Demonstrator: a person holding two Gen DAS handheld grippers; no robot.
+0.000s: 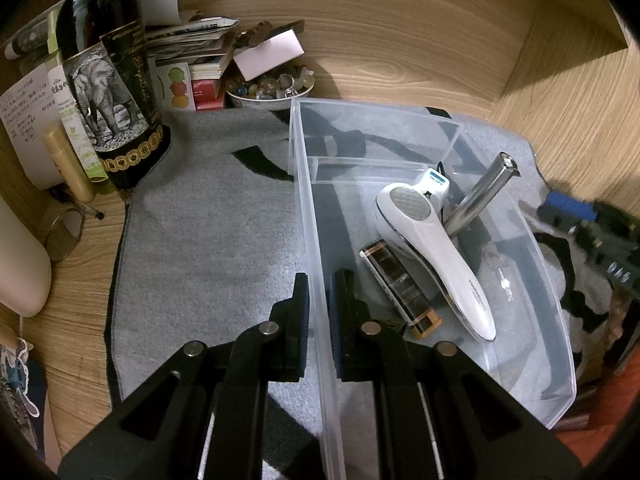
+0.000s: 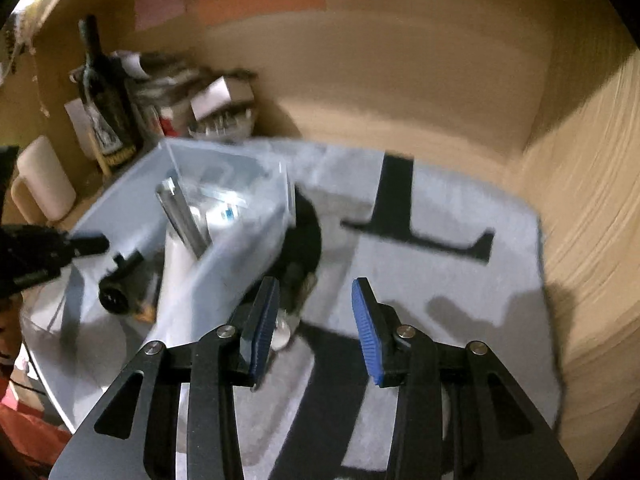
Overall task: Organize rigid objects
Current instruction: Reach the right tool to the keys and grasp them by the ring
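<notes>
A clear plastic bin (image 1: 380, 109) stands on a grey mat (image 1: 208, 240). Inside lie a white handheld device (image 1: 432, 240), a silver metal tube (image 1: 480, 196) leaning on the wall, and a small black and gold box (image 1: 400, 288). My left gripper (image 1: 318, 292) is shut on the bin's left wall, one pad on each side. In the blurred right wrist view my right gripper (image 2: 316, 300) stands open over the mat (image 2: 460, 300), just right of the bin (image 2: 224, 264), with nothing between its pads. A small pale round thing (image 2: 282, 334) lies beside its left finger.
A dark bottle (image 1: 108, 80) with an elephant label, stacked papers and boxes (image 1: 192, 52) and a bowl of beads (image 1: 268, 88) crowd the back left. Wooden walls close the back and right. A glass (image 1: 64, 236) and a pale mug (image 1: 20, 264) sit at the left.
</notes>
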